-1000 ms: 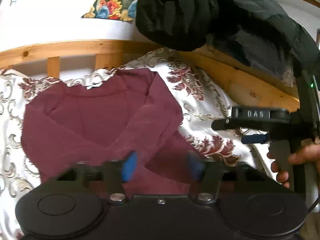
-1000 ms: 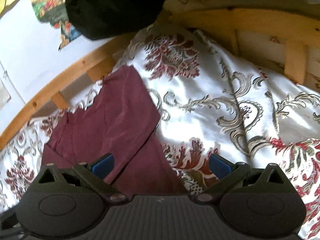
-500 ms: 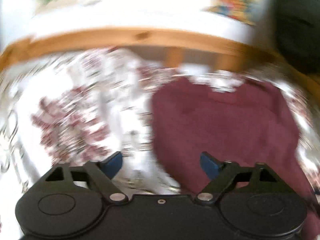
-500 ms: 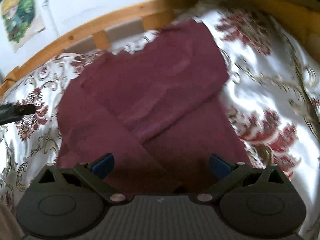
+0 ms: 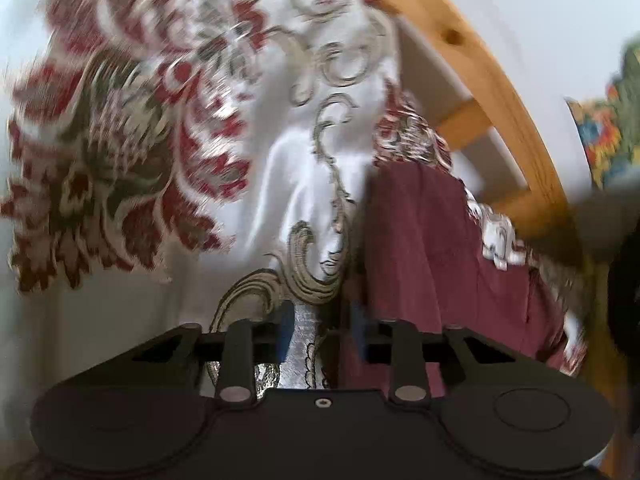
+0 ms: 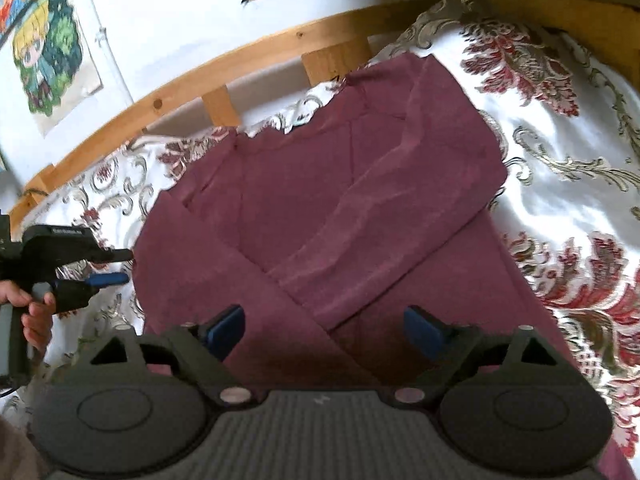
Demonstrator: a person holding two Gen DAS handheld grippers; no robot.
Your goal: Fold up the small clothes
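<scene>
Both tools beside garment [image 6: 340, 208] edges

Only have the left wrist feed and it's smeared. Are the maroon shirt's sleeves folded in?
Observer: Yes. In the right wrist view both sleeves lie crossed over the chest of the maroon shirt.
Operator: Right tongs holding anything?
Observer: No. The right tongs are open above the shirt's lower part, with nothing between them.
Operator: Did my left tongs grab cloth?
Observer: It doesn't look like it. Seen from the side, the left tongs sit at the shirt's edge on the person's left. There is a narrow gap between them and no cloth in it.
</scene>
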